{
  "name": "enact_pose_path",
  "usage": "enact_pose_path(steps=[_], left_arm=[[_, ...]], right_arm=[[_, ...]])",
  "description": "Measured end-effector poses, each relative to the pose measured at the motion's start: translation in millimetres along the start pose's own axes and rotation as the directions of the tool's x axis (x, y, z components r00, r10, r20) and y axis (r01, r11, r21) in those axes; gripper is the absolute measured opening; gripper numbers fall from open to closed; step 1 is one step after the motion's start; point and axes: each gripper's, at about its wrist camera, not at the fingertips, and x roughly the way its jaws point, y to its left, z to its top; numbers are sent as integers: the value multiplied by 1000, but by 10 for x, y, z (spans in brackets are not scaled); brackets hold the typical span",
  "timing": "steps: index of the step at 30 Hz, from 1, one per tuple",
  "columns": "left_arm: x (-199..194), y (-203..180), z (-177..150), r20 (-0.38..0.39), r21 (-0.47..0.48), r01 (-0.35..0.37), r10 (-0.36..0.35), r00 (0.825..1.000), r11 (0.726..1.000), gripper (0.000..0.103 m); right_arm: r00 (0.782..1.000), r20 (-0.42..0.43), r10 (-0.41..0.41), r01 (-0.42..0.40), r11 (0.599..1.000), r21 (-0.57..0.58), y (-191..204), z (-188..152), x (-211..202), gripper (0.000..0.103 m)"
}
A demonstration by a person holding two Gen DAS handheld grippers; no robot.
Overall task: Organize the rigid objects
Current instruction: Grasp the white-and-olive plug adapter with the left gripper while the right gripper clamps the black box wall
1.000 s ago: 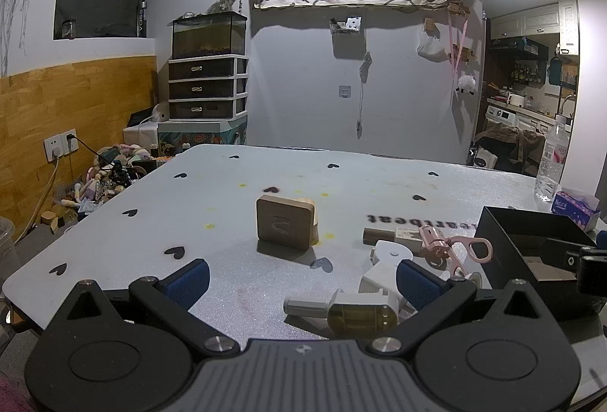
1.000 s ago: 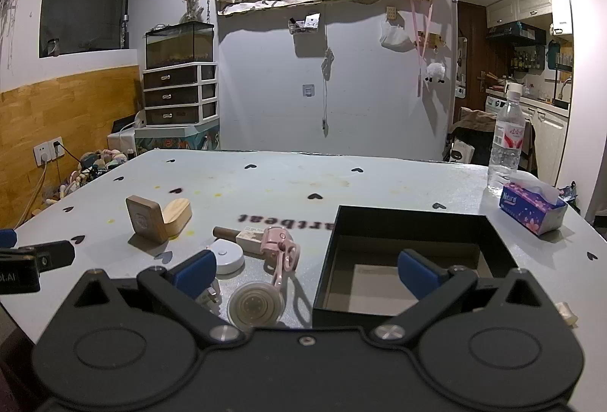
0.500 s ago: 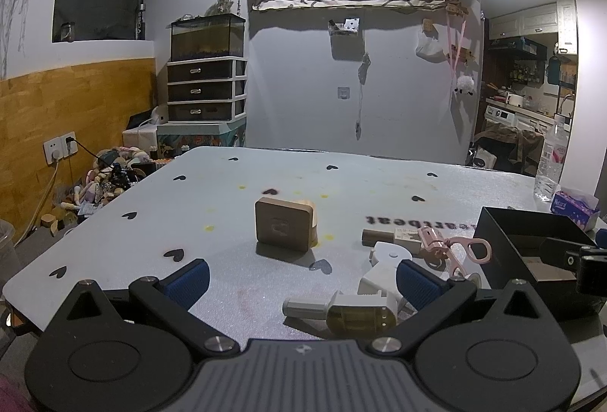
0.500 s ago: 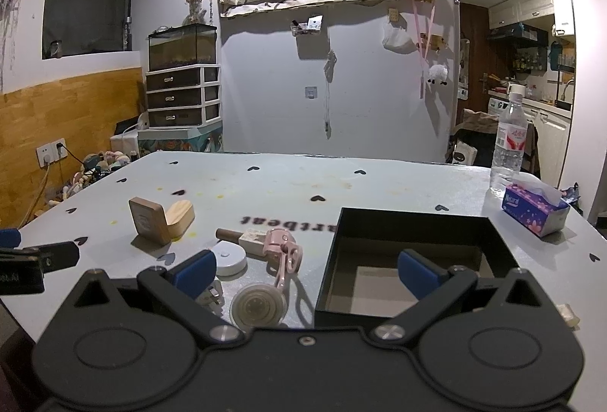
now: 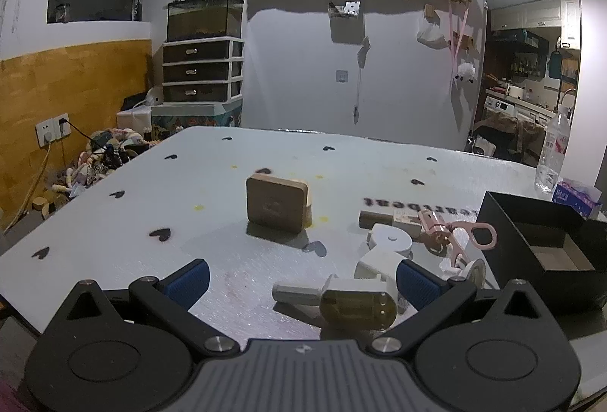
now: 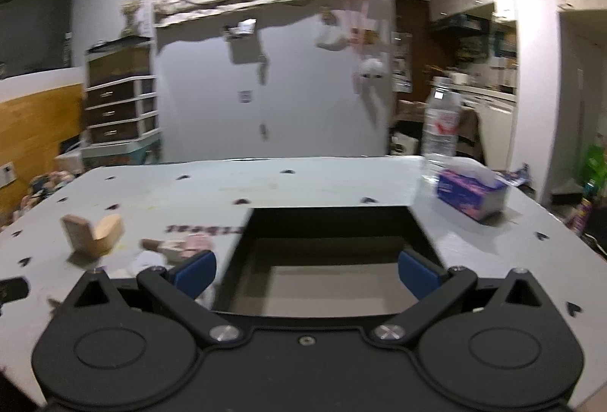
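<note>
My left gripper [image 5: 301,277] is open and empty above the table's near edge. Between its fingers lies a white and amber plug-like item [image 5: 341,300]. Beyond stand a wooden block stand [image 5: 277,207], a white round device [image 5: 390,241], a brown tube [image 5: 390,220] and a pink eyelash curler [image 5: 455,231]. The open black box [image 5: 546,245] sits at the right. My right gripper [image 6: 305,269] is open and empty, right over the black box [image 6: 334,222]. The wooden stand [image 6: 93,233] shows blurred at its left.
A water bottle [image 6: 440,127] and a tissue pack [image 6: 470,190] stand at the table's far right. The table [image 5: 227,192] has black heart marks. A drawer unit [image 5: 203,68] and clutter on the floor lie beyond the left edge.
My right gripper has swung to the right and forward over the black box; its view is blurred with motion. My left gripper has stayed nearly still.
</note>
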Motion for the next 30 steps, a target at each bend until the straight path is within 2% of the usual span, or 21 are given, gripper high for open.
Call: enact_pose_path(steps=[6,14,17,24,26,28,30], left_arm=[[184,-31,-85,-47,-1,7,-7,999,1000,103],[430,-116,-250,-118,16,28,-26,993,999,103],[528,-151,-305,-149,22,36,-33,988,999,103],[681,-181,-405,-210,1,45,-44,977,999,103],[688,-203,-423,-204,16,38,-34,978,999,103],[694,-233,-437,-204,34,29,-22,979,999,103],[702,-256,-448,-206,45,21,-11,978,999,103]], right_arm=[[997,-19,-73,73,996,41,-307,2,63,103],[995,-88,-43,56,987,151,-720,-23,291,103],[997,-80,-20,38,972,230,-891,-54,373,103],[982,-180,-53,91,973,210,-1012,0,651,102],[979,-202,-24,68,974,216,-1033,11,744,93],[975,-220,-10,59,975,216,-1042,17,817,73],[970,-243,-9,63,974,215,-1037,12,887,61]])
